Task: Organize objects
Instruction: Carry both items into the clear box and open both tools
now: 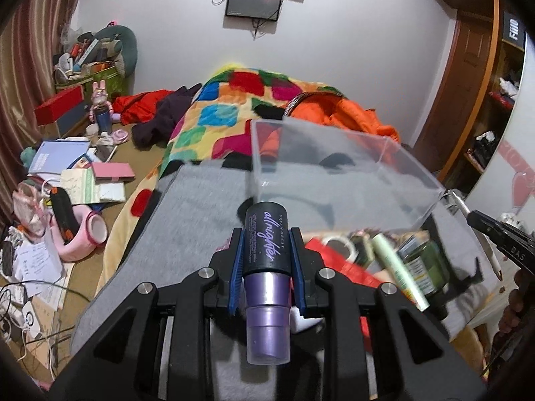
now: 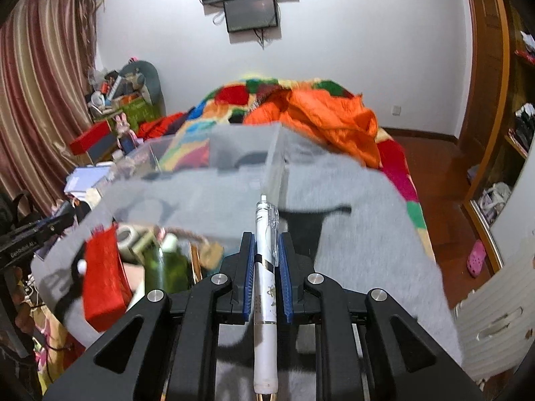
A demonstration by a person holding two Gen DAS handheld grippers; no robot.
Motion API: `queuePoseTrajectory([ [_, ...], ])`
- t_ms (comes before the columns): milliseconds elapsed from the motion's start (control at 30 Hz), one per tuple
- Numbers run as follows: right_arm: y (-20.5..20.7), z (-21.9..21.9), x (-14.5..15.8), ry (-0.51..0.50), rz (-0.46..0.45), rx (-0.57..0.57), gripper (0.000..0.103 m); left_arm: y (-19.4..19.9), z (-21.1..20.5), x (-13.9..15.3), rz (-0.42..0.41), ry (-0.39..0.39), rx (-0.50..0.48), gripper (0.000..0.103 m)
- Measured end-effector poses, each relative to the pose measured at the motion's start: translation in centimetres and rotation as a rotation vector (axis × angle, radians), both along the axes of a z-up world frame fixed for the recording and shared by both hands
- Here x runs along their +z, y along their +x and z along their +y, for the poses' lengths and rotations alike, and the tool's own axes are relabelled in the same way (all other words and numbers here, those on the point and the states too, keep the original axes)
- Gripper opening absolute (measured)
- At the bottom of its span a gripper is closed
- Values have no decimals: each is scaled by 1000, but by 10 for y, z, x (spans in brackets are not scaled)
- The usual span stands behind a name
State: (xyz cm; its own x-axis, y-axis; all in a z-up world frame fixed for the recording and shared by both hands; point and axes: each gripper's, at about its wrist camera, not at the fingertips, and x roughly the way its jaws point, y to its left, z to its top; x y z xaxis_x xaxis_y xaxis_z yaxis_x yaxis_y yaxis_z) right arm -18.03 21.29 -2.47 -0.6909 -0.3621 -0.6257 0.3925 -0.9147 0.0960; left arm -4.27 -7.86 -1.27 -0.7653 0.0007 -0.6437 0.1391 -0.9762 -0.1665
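Fingers (image 1: pixel 267 260) clamp a purple bottle (image 1: pixel 266 287); right view alone shows pen (image 2: pixel 265 267) gripped.

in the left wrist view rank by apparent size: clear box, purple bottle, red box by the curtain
1. clear box
2. purple bottle, shut in the left claw; looks big from nearness
3. red box, far away

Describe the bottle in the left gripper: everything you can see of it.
The bottle is a small spray bottle with a black body and white and purple script lettering. Its cap is metallic purple, stepped, under a clear cover, and points back toward the camera. The left gripper clamps it by the black body between its blue pads, lying along the fingers. Its far end points toward the clear plastic box, over the grey cloth.
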Motion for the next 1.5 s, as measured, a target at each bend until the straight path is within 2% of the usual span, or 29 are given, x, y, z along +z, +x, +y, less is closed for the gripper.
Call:
queuePoseTrajectory([
  [200,-13,-11,28,-29,55,47,13,-14,6,23,35,8,-42,25],
  [367,-28,-26,44,-40,80,88,13,-36,12,40,40,-19,-79,25],
  [633,-57,-53,50,-58,74,149,13,-82,22,41,1,-25,-141,25],
  [933,-112,-89,34,-26,-20,182,13,-140,29,24,-108,-4,-207,25],
  [1233,-138,-109,3,58,-105,218,13,-172,46,0,-196,-55,-244,25],
  [1500,-146,-122,-20,129,-158,251,13,-188,47,-17,-261,-35,-264,25],
])
